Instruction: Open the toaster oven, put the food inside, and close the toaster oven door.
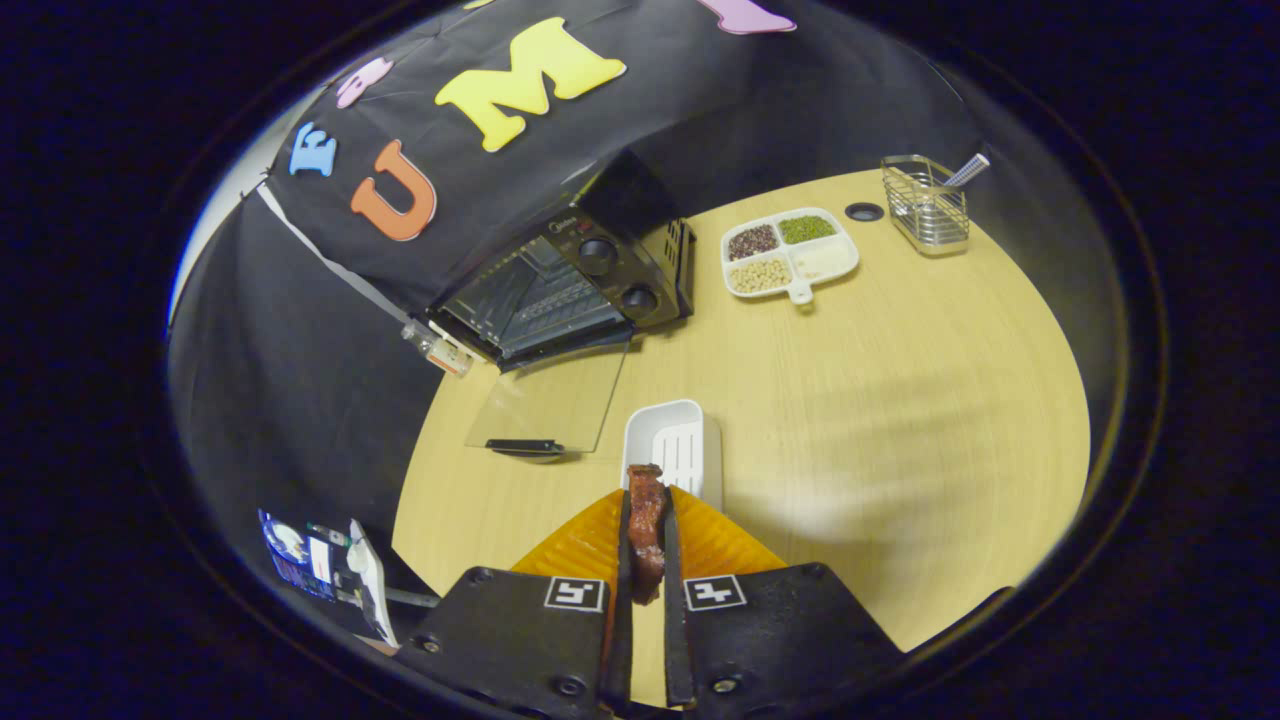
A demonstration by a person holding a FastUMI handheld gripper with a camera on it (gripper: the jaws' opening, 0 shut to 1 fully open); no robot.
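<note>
Reddish-brown glazed meat strip [646,530] pinched in claw [646,500], above white ribbed plastic tray [672,440]. Black toaster oven [570,285] beyond, glass door [550,405] down on round wooden desk [900,400].

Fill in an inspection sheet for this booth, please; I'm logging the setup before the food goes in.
Surface: round wooden table, bare wood ahead of the fingers.
Job's things: toaster oven at the table's far edge, glass door folded down open; piece of food between the fingers; white dish just beyond them.
Clutter: divided tray of beans and wire basket beside the oven, a small bottle on its other side.
Grippers: gripper shut on the food.
Cables: nothing seen.
Surroundings: black cloth wall behind the oven.
</note>
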